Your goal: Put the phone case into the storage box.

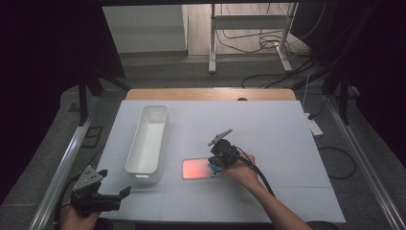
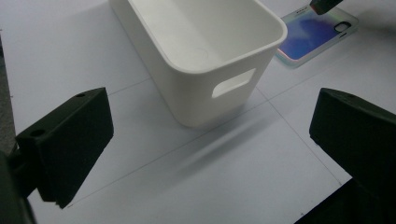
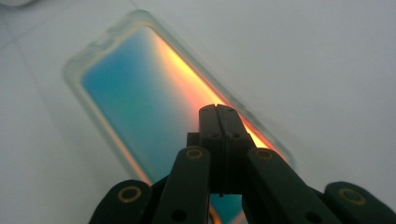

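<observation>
At the left near corner of the white worktop [image 1: 268, 143], the left tongs [image 1: 115, 194] sat in a hand. Its two jaws stood wide apart, and nothing was between them. In the left gripper view, these tongs [image 2: 210, 140] looked at the near end of a white bin [image 2: 205, 51].

Next came the bin [image 1: 148, 139] itself. It was long and thin, and it stood upright on the worktop. Nothing was inside it. It had a handle hole cut in its near end.

Just to the right of the bin lay a phone case [image 1: 197, 168], flat on the worktop. It was close to the bin but did not touch it. It shone pink from above and blue and orange from up close.

Over the right end of the case were the right tongs [image 1: 215, 167], held in the person's right hand [image 1: 242, 172]. In the right gripper view, these tongs [image 3: 218, 112] were pressed tight together, with no gap. Their tip was down over the case [image 3: 140, 93], at or just above its near end. I could not tell if the tip touched it. The tongs held nothing.
</observation>
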Motion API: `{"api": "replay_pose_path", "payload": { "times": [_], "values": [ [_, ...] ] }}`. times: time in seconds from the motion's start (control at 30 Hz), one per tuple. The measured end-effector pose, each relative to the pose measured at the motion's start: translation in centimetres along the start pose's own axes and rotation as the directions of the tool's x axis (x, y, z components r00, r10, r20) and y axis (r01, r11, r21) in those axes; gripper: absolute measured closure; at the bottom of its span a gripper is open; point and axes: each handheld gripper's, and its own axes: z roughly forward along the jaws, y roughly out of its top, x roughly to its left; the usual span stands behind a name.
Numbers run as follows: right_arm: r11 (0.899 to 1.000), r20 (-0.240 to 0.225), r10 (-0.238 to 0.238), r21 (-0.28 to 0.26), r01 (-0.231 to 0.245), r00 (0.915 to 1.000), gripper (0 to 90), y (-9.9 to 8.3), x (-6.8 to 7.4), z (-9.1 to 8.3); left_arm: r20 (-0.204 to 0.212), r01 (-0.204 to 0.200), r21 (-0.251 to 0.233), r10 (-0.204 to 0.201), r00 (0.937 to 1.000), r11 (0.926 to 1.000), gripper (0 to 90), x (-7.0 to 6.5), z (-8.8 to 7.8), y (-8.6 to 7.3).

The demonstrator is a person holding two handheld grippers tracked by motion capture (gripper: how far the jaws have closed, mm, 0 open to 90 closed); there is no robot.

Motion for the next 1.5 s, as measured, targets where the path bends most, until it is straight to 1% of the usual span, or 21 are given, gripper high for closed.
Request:
{"api": "replay_pose_path", "payload": {
  "times": [0.1, 0.17, 0.27, 0.33, 0.37, 0.4, 0.5, 0.6, 0.67, 0.83, 1.1, 1.27, 1.5],
  "values": [
    [1.000, -0.032, -0.025, -0.001, 0.025, 0.9992, 89.4, 0.4, 1.4, 0.4, 0.000, 0.000, 0.001, 0.000, 1.0000, 1.0000, 0.6, 0.0, 0.0, 0.0],
    [0.999, -0.042, -0.036, 0.000, 0.036, 0.9985, 89.3, 0.6, 2.0, 0.6, 0.000, 0.000, 0.001, 0.000, 1.0000, 1.0000, 0.7, 0.0, 0.0, 0.0],
    [0.998, -0.063, -0.059, 0.005, 0.060, 0.9962, 89.4, 1.0, 3.2, 1.3, 0.000, -0.001, 0.002, 0.001, 1.0000, 1.0000, 0.7, 0.0, 0.0, 0.0],
    [0.998, -0.068, -0.061, 0.002, 0.061, 0.9958, 89.3, 1.0, 3.5, 1.4, 0.000, -0.002, 0.002, 0.002, 1.0000, 1.0000, 0.7, 0.0, 0.0, 0.0],
    [0.997, -0.084, -0.073, 0.003, 0.073, 0.9938, 89.4, 1.3, 4.2, 1.9, 0.000, -0.002, 0.002, 0.002, 1.0000, 1.0000, 0.7, 0.0, 0.0, 0.0],
    [0.997, -0.084, -0.073, 0.003, 0.073, 0.9938, 89.4, 1.3, 4.2, 1.9, 0.000, -0.002, 0.002, 0.002, 1.0000, 1.0000, 0.7, 0.0, 0.0, 0.0],
    [0.996, -0.096, -0.090, 0.007, 0.091, 0.9913, 89.4, 1.6, 5.2, 2.5, 0.002, -0.001, 0.002, 0.001, 1.0000, 1.0000, 0.7, 0.0, 0.0, 0.0],
    [0.995, -0.106, -0.095, 0.010, 0.097, 0.9898, 89.4, 1.6, 5.6, 2.7, 0.002, -0.001, 0.001, 0.001, 1.0000, 1.0000, 0.7, 0.0, 0.0, 0.0],
    [0.995, -0.102, -0.101, 0.011, 0.103, 0.9896, 89.4, 1.6, 5.7, 2.7, 0.002, -0.002, 0.000, 0.002, 1.0000, 1.0000, 0.7, 0.0, 0.0, 0.0],
    [0.996, -0.113, -0.089, 0.016, 0.091, 0.9896, 89.4, 1.3, 5.6, 2.4, 0.001, -0.003, 0.002, 0.003, 1.0000, 1.0000, 0.7, 0.0, 0.0, 0.0],
    [0.995, -0.120, -0.087, 0.036, 0.091, 0.9890, 89.4, 0.3, 5.6, 1.6, -0.001, -0.004, 0.004, 0.004, 1.0000, 1.0000, 0.7, -0.1, 0.0, 0.0],
    [0.994, -0.116, -0.087, 0.050, 0.093, 0.9894, 89.3, -0.2, 5.6, 1.1, -0.001, -0.002, 0.004, 0.002, 1.0000, 1.0000, 0.7, 0.0, 0.0, 0.0],
    [0.994, -0.114, -0.080, 0.068, 0.088, 0.9902, 89.3, -1.2, 5.3, 0.3, -0.003, -0.005, 0.006, 0.005, 1.0000, 1.0000, 0.7, -0.1, 0.1, 0.0]
  ]
}}
